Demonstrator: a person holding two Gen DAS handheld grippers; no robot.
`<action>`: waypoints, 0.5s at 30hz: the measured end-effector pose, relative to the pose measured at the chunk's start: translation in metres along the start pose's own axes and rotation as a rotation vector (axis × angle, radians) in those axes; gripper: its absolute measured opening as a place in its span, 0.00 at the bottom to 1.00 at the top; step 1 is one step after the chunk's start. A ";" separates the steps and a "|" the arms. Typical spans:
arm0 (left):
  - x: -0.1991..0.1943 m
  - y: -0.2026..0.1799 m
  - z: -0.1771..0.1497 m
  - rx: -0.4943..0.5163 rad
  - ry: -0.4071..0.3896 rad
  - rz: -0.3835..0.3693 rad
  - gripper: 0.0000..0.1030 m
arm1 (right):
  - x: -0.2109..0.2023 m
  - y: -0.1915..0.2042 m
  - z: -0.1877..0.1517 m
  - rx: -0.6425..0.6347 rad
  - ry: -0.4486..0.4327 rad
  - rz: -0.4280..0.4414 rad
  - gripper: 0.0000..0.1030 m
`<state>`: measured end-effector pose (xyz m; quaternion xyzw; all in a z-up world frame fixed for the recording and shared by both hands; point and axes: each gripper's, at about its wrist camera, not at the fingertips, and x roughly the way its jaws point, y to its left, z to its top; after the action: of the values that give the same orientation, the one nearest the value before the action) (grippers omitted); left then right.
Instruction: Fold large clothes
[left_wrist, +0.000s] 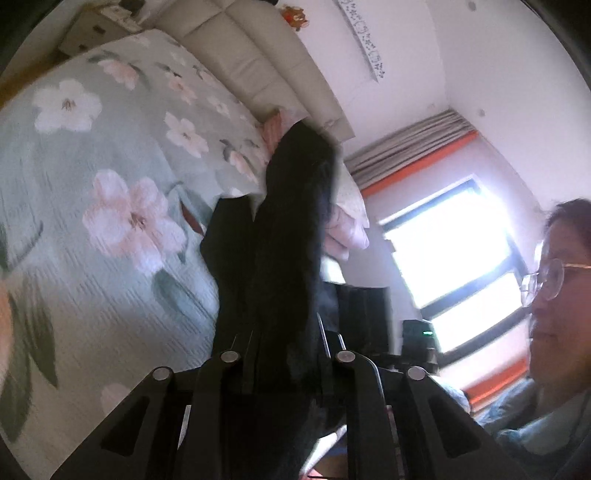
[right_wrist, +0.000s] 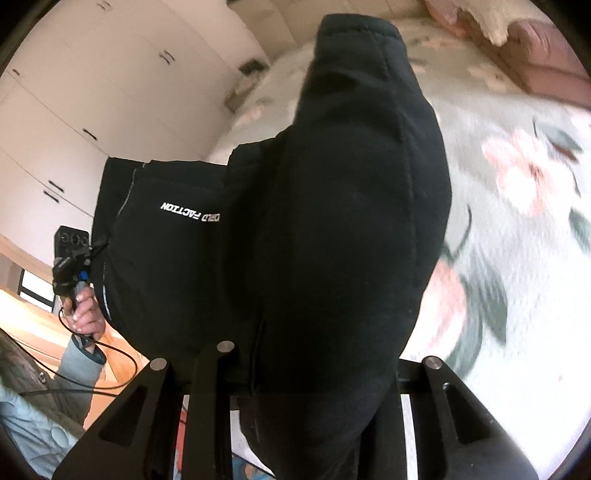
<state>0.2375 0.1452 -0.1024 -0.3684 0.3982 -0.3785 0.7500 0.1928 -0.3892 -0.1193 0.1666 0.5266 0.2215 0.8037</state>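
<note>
I count one black fleece garment with white lettering (right_wrist: 332, 229), and it fills the middle of both wrist views. My left hand-held gripper (left_wrist: 284, 347) is clenched on a bunched length of it; the cloth runs up between the two fingers and hangs in the air over the bed with the pale green flowered cover (left_wrist: 92, 177), toward the headboard edge. My right hand-held gripper (right_wrist: 314, 365) grasps the same garment, whose bulk drapes over the fingers and hides their tips, so I read the grip only from cloth pinched between the two arms. The lettering reads upside down and its start is cut off by a fold.

One padded beige headboard (left_wrist: 251, 62) stands at the far edge of the bed, with pink pillows (left_wrist: 273, 127) partly hidden behind the garment. There is one bright window (left_wrist: 461, 258), washed out by glare. In the right wrist view the person's left hand (right_wrist: 85, 314) grips a handle with a cable, and white wardrobe doors (right_wrist: 92, 85) stand behind. The flowered cover is blurred there.
</note>
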 end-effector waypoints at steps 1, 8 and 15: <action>-0.003 0.010 -0.010 -0.006 -0.004 0.006 0.14 | 0.009 -0.002 -0.005 -0.001 0.013 -0.011 0.32; 0.026 0.109 -0.061 -0.024 0.057 0.445 0.19 | 0.068 -0.060 -0.042 0.086 0.061 -0.217 0.44; -0.006 0.129 -0.074 -0.152 -0.019 0.453 0.26 | 0.040 -0.117 -0.070 0.344 0.011 -0.199 0.73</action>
<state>0.2064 0.1888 -0.2413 -0.3288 0.4909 -0.1658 0.7896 0.1637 -0.4644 -0.2359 0.2474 0.5749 0.0489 0.7784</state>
